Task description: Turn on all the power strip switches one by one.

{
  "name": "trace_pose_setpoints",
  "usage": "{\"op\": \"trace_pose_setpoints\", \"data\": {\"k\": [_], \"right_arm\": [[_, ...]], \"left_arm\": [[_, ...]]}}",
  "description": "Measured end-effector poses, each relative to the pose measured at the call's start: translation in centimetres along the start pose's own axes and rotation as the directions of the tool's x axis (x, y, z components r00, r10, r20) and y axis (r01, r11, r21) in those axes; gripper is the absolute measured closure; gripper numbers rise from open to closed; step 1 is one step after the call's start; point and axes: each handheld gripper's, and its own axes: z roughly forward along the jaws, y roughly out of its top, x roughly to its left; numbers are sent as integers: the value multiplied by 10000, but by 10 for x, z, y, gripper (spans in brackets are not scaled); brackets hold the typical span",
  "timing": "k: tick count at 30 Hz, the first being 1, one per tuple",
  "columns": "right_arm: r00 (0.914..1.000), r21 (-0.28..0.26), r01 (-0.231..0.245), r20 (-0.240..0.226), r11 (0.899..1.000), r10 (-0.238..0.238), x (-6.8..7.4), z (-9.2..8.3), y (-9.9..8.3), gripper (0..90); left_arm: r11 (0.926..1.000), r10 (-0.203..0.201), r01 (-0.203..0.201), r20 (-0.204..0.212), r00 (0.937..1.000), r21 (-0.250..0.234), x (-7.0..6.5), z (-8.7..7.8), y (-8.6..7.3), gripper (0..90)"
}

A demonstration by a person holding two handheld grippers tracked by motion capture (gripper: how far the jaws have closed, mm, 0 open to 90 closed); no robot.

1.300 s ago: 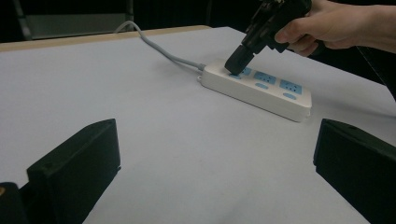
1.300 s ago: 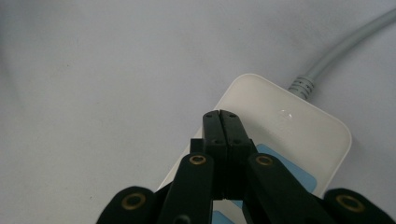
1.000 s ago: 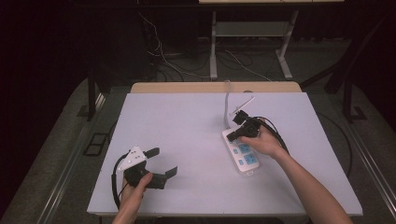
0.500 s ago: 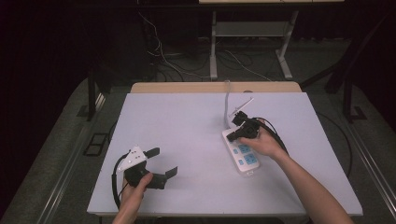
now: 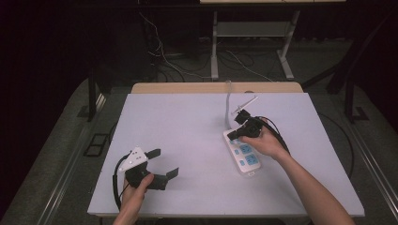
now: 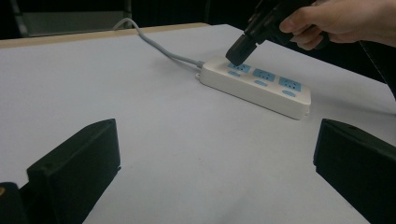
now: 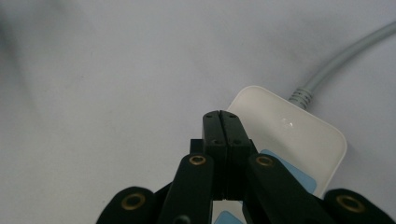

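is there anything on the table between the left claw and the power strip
Nothing visible. The left claw sits open near the table's front left, and only bare white table lies between it and the power strip. The right claw is shut and poised over the strip's cord end, not in the left one's path.

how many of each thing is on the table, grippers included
power strip: 1
grey cord on the strip: 1
left gripper, jaws wide apart: 1
right gripper, jaws closed, tip over the strip: 1
total: 4
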Motion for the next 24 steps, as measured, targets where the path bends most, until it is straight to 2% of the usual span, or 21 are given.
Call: {"op": "trace_pose_setpoints", "data": {"k": [8, 12, 13, 18, 24], "right_arm": [[9999, -540, -95, 47, 9985, 98, -3, -19, -3, 900], [9998, -997, -173, 76, 9949, 182, -5, -33, -6, 900], [9996, -1092, -226, 123, 9938, 241, -5, -36, -7, 842], [9987, -1540, -412, 233, 9872, 453, -3, -50, -15, 691], [9959, -2195, -670, 455, 9733, 788, 0, -68, -27, 473]], "left_arm": [[10000, -23, 23, -4, 10000, -24, 0, 0, 0, 0], [10000, -34, 34, -7, 10000, -16, 0, 0, 0, 0], [10000, -35, 35, -20, 10000, -15, 0, 0, 0, 0], [10000, -23, 23, 23, 10000, -5, -1, 1, 0, 0], [10000, -37, 37, 36, 10000, -10, -2, 2, 0, 0]]}}
